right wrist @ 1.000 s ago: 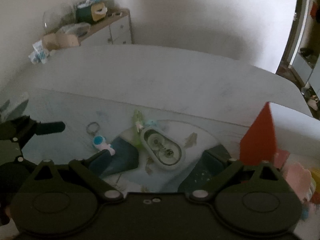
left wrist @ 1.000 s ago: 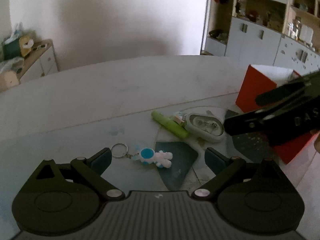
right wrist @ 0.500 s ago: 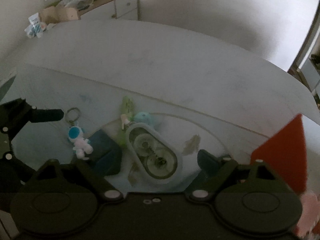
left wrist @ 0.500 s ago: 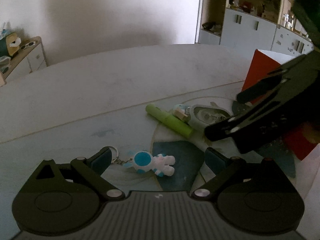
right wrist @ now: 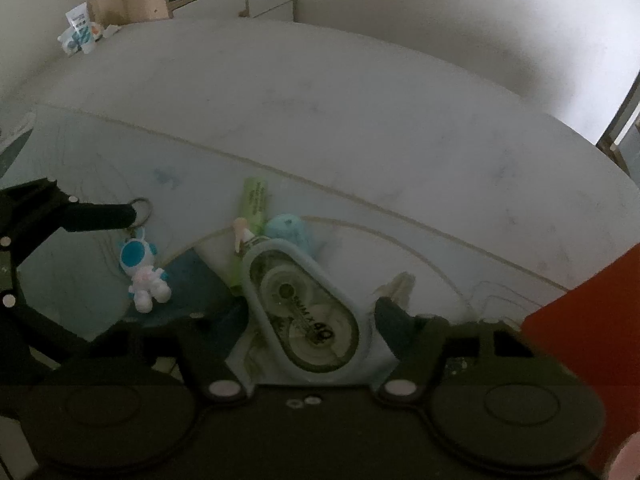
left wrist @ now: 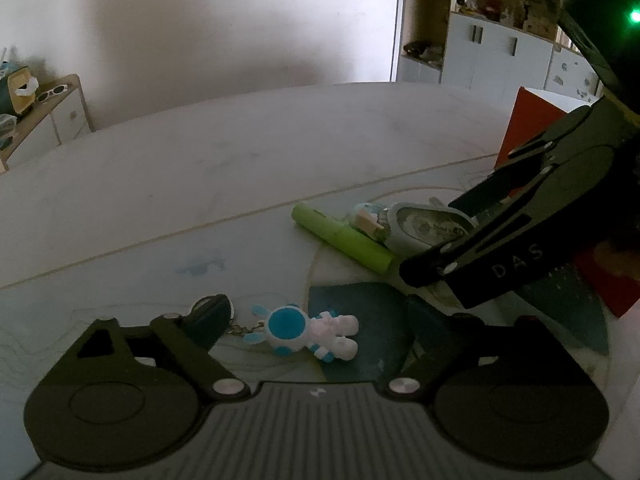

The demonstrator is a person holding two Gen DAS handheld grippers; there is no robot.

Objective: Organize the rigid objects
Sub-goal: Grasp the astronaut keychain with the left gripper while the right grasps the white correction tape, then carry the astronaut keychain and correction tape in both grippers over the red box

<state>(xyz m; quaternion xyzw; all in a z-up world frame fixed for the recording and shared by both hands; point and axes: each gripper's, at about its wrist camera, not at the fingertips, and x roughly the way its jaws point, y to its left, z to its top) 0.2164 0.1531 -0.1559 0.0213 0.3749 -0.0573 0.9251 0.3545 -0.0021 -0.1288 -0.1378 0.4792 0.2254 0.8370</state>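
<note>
Glossy plastic astronaut [left wrist: 312, 334] on metal ring [right wrist: 141, 207], clear plastic tape case [right wrist: 306, 306], matt green pen [left wrist: 340, 238], smooth scuffed desk [left wrist: 240, 152]

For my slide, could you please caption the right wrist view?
Right claw straddling the correction tape, beside a green marker and astronaut keychain.

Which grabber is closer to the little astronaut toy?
Left. The left gripper has the astronaut keychain lying between its open fingers. The right gripper sits off to the side, straddling the correction tape.
</note>
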